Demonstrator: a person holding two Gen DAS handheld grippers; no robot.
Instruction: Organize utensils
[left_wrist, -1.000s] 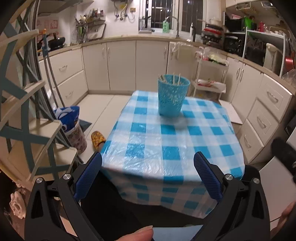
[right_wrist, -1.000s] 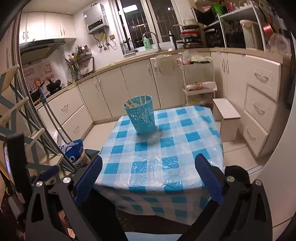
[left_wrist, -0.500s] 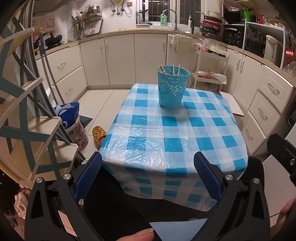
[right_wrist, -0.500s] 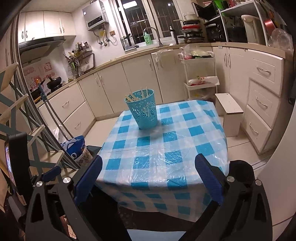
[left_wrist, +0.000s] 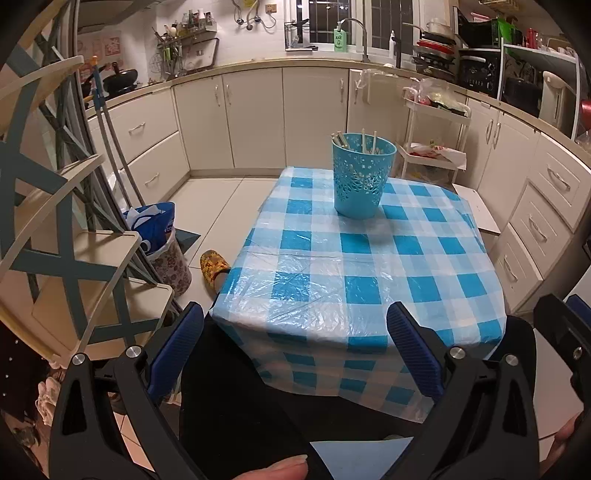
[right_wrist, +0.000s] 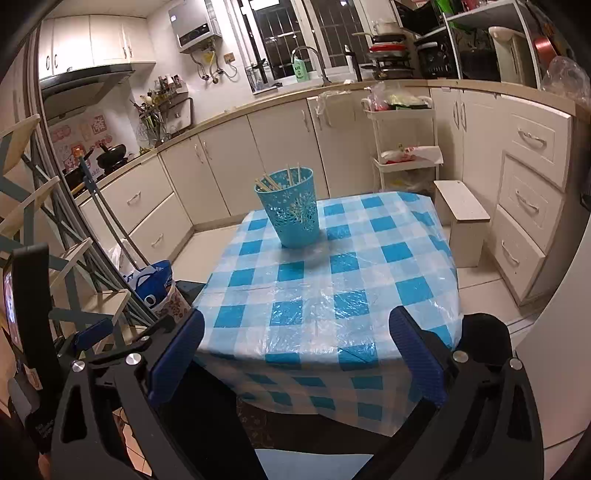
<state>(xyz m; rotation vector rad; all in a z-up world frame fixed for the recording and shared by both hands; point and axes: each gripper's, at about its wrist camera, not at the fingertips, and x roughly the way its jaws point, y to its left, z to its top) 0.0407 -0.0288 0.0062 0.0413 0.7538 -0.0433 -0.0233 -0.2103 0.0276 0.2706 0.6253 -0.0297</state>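
A: We hold the left gripper (left_wrist: 295, 347) at the near edge of the table, and its blue fingers (left_wrist: 177, 347) are spread wide with nothing between them. How is the right one?

B: The right gripper (right_wrist: 295, 350) is the same: jaws wide apart, empty, in front of the table and not touching it.

A: From the left gripper, at about 12 o'clock, we see the blue checkered tablecloth (left_wrist: 332, 280), and farther on, near 1 o'clock, the turquoise holder (left_wrist: 362, 177) stands upright.

B: From the right one it is at 12 o'clock. The chopsticks (right_wrist: 273, 181) lean inside it.

A: We see no loose utensil on the cloth. So we judge the collecting is finished, or almost.

B: We agree. Perhaps nothing is left to do on this table.
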